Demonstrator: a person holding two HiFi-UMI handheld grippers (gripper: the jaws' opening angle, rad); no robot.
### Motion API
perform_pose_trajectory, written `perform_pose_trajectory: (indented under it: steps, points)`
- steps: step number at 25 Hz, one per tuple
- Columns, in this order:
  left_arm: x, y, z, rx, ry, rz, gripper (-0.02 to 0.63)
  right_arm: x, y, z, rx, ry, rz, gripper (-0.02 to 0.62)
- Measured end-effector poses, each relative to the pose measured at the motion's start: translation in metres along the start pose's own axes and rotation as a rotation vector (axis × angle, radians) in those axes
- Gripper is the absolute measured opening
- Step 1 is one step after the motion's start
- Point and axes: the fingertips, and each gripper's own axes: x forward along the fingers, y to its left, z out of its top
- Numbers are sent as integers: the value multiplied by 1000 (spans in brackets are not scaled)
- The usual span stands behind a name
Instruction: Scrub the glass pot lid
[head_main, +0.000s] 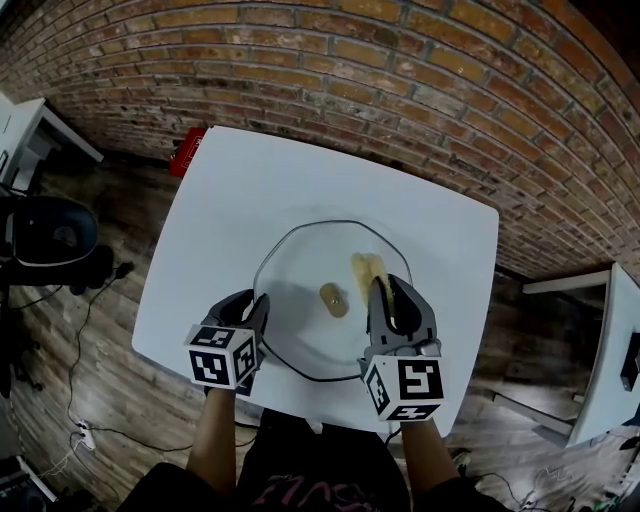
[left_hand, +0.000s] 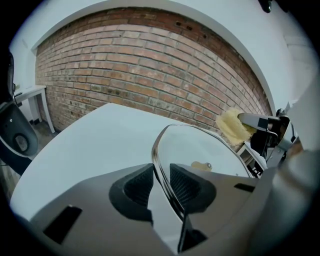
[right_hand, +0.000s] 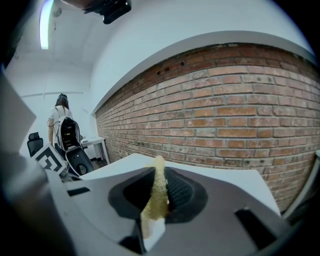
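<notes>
The round glass pot lid (head_main: 300, 262) lies flat on the white table (head_main: 230, 190), its pale knob (head_main: 334, 300) at the centre. My left gripper (head_main: 258, 306) is at the lid's near-left edge. In the left gripper view the metal rim (left_hand: 159, 165) runs between the two pads, and the left gripper (left_hand: 160, 182) is closed narrowly on it. My right gripper (head_main: 390, 286) hovers over the lid's right half, shut on a yellow sponge (head_main: 364, 268). The sponge (right_hand: 158, 180) stands edge-on between the right gripper's (right_hand: 160, 189) pads and also shows in the left gripper view (left_hand: 232, 126).
A red object (head_main: 187, 150) sits by the table's far-left corner. A brick wall (head_main: 400, 70) runs behind the table. A black chair (head_main: 50, 232) stands to the left, a white desk (head_main: 612, 340) to the right. A person with a backpack (right_hand: 64, 127) stands far off.
</notes>
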Motion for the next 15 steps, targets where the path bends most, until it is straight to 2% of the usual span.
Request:
perform_pose_trajectory:
  steps: [7, 15]
  points:
    - [-1, 0, -1, -9, -5, -3, 103, 9, 21, 4, -3, 3, 46, 57]
    - [-1, -2, 0, -13, 0, -7, 103, 41, 85, -3, -13, 46, 207, 58]
